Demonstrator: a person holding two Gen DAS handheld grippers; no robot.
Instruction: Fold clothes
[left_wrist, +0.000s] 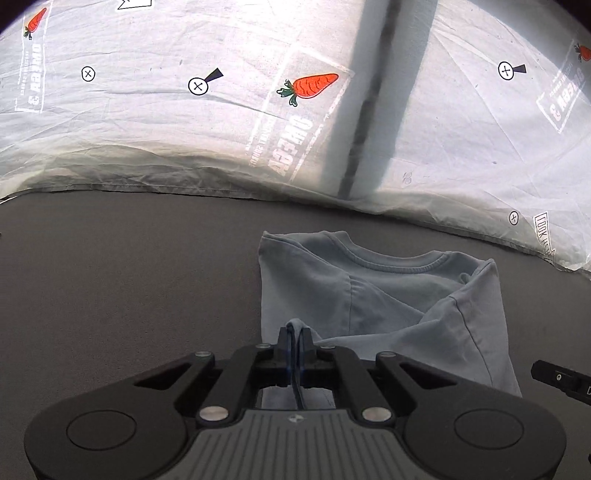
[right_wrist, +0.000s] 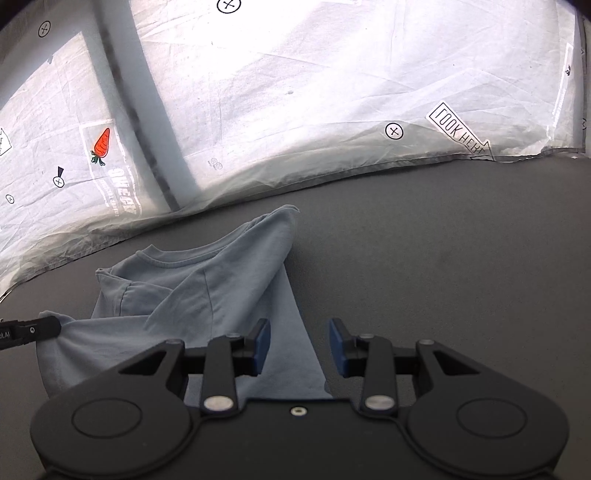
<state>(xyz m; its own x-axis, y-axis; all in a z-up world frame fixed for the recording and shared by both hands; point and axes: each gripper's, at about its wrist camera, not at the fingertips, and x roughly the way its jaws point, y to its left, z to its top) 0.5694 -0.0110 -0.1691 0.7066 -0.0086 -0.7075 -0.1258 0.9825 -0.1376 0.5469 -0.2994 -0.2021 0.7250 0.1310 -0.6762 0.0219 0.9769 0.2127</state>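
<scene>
— Two grippers on one garment, is that right? Where does it lie?

— One pale blue cotton T-shirt (left_wrist: 388, 295), partly folded, lies on the dark grey matte tabletop (left_wrist: 129, 277), its ribbed collar turned toward the white translucent printed curtain (left_wrist: 166, 122) hanging at the far edge.

— And the left gripper (left_wrist: 295, 339)?

— Its jaws are pressed together on a pinch of the shirt's near hem, a little blue cloth poking up between the fingers (left_wrist: 282, 341).

— The right gripper (right_wrist: 300, 347)?

— Spread wide, holding nothing. It hovers over the shirt's near right corner; one blue-padded finger (right_wrist: 262, 343) sits above the fabric, the other above bare table.

— Anything on that curtain?

— An orange carrot print (left_wrist: 314, 86), circled crosses, and a "LOOK HERE" arrow label (right_wrist: 461, 134). A dark vertical window bar (left_wrist: 369, 110) shows through it.
</scene>
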